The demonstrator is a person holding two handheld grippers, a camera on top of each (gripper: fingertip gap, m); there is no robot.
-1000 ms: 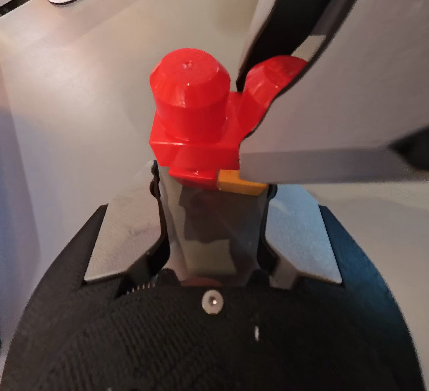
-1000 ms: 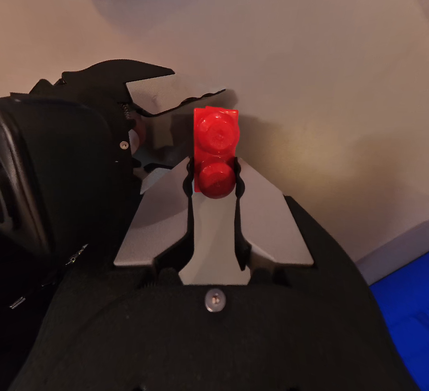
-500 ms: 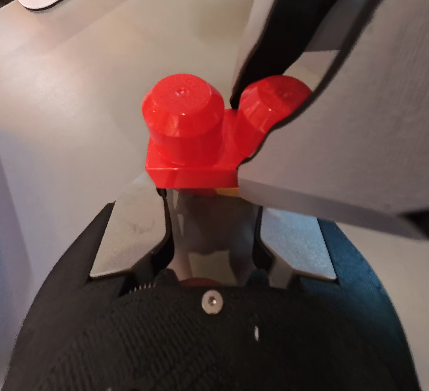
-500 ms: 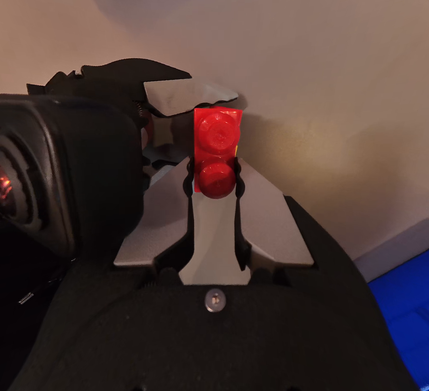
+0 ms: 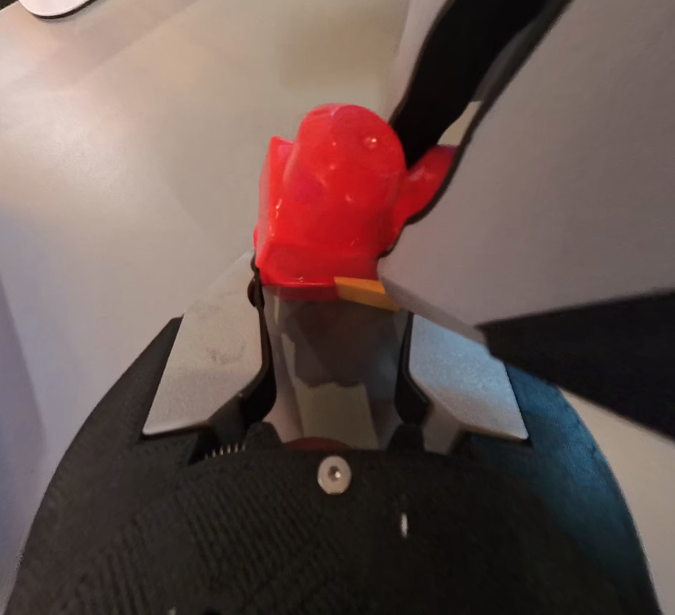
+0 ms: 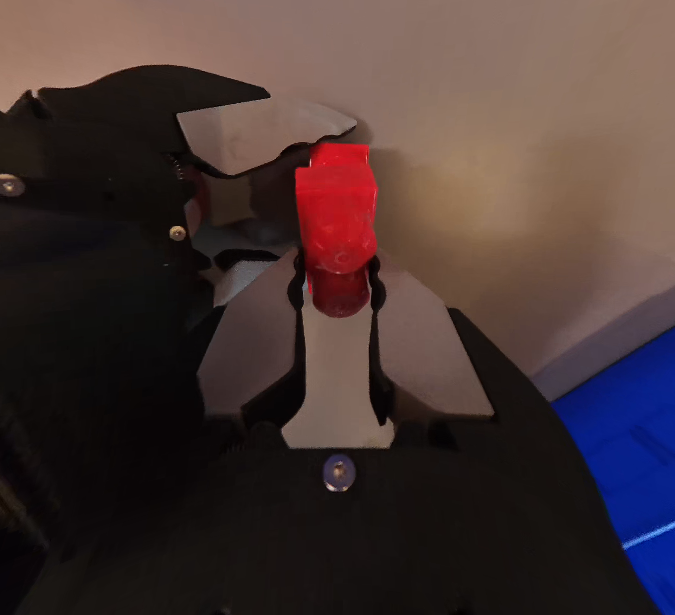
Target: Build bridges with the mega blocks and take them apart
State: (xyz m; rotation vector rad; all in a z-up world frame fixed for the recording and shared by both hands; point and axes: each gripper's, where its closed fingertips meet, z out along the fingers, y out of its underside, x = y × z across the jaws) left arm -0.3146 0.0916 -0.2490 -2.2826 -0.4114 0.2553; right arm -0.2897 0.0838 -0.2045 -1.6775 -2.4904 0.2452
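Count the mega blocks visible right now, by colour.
2, maybe more hidden. A red block pinched by the right gripper, and a yellow block edge showing beneath it at the left gripper.

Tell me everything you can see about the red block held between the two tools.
The red block is glossy plastic with two round studs on top, blurred here. It is off the table, tilted. The right tool clamps the nearer stud from both sides; the left tool grips below, where a second red piece and a yellow-orange block show under it. Whether they are still joined cannot be told.
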